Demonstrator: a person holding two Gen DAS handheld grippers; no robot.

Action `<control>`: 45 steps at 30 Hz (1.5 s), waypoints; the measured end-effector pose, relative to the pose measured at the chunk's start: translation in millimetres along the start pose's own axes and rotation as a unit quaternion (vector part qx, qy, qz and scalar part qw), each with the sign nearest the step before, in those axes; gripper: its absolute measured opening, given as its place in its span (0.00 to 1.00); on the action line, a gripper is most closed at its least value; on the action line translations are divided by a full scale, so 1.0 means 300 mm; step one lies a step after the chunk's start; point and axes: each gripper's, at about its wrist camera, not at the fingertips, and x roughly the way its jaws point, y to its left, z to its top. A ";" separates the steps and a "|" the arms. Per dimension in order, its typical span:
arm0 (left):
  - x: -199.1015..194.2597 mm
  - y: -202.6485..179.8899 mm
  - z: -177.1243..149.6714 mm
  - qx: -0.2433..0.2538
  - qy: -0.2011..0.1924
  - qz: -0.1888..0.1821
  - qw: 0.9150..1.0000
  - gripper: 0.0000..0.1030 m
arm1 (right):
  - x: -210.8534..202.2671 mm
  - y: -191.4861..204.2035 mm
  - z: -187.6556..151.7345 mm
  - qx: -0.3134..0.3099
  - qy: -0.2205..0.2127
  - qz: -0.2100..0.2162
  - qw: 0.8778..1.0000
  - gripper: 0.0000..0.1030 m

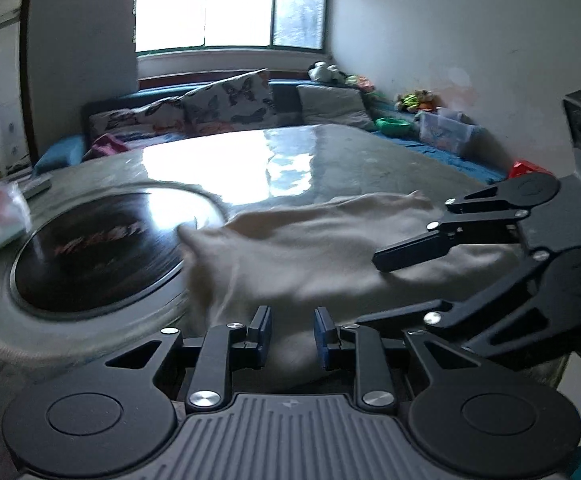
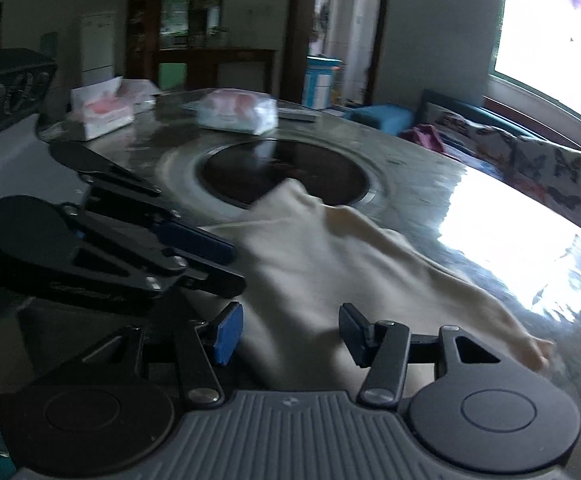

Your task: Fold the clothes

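A cream cloth (image 1: 310,248) lay spread on the round stone desk (image 1: 330,152), its far corner overlapping the rim of the dark disc (image 1: 98,252) set in the desk's centre. In the left wrist view the cloth filled the area from 9 o'clock to 3 o'clock of centre, with the disc at 9 o'clock and the window (image 1: 230,4) at 12 o'clock. The left claw (image 1: 292,334) stood at 6 o'clock, narrowly parted, with cloth bunched in the gap between its pads; whether the pads pressed on the fabric could not be told. The right claw (image 1: 390,280) entered at 3 o'clock, lying over the cloth. In the right wrist view the right claw (image 2: 291,334) stood about half open at 6 o'clock, cloth lying between and below its pads, which did not touch it. The left claw (image 2: 226,268) showed at 9 o'clock at the cloth's edge. Tissue packs (image 2: 238,114) lay on the desk at 11 o'clock, and a cushioned sofa (image 2: 550,168) ran along 2 o'clock.
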 end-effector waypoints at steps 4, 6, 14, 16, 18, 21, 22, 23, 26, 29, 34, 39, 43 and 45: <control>-0.022 0.027 -0.012 -0.009 0.001 0.005 1.000 0.25 | -0.010 0.028 0.013 -0.001 -0.007 0.035 0.999 0.52; -0.029 0.030 -0.011 -0.011 -0.001 0.006 1.000 0.25 | -0.024 0.023 0.014 0.012 -0.010 0.040 0.999 0.53; -0.048 0.028 0.016 -0.024 -0.015 0.004 1.000 0.25 | -0.049 0.022 -0.033 0.031 0.007 0.041 0.999 0.53; -0.045 0.030 0.032 -0.026 -0.022 0.005 0.999 0.25 | -0.070 0.014 -0.036 0.039 -0.002 0.035 0.999 0.53; -0.037 0.033 0.046 -0.030 -0.026 0.005 0.999 0.25 | -0.093 -0.008 -0.042 0.053 -0.008 0.020 0.998 0.53; -0.014 0.030 0.063 -0.032 -0.032 0.002 0.999 0.25 | -0.121 -0.051 -0.067 0.075 -0.004 -0.007 0.997 0.53; -0.005 0.028 0.065 -0.030 -0.032 0.000 0.999 0.25 | -0.130 -0.065 -0.075 0.083 -0.003 -0.016 0.996 0.53; 0.004 0.025 0.063 -0.028 -0.030 0.000 0.999 0.25 | -0.139 -0.079 -0.085 0.091 -0.001 -0.023 0.996 0.53; 0.027 0.023 0.051 -0.021 -0.020 -0.001 1.000 0.25 | -0.162 -0.118 -0.120 0.118 0.006 -0.037 0.992 0.53; 0.035 0.026 0.039 -0.017 -0.013 0.004 1.000 0.25 | -0.190 -0.150 -0.156 0.137 0.015 -0.054 0.989 0.53; 0.033 0.030 0.034 -0.016 -0.010 0.004 1.000 0.25 | -0.218 -0.202 -0.159 0.159 0.012 -0.062 0.985 0.54; 0.034 0.037 0.033 -0.021 -0.009 0.005 1.000 0.26 | -0.180 -0.247 -0.165 0.177 0.024 -0.057 0.982 0.54; 0.031 0.044 0.031 -0.023 -0.007 0.003 1.000 0.26 | -0.187 -0.266 -0.168 0.188 0.024 -0.056 0.980 0.53; 0.031 0.046 0.032 -0.023 -0.007 0.002 1.000 0.26 | -0.192 -0.272 -0.150 0.184 0.018 -0.060 0.981 0.53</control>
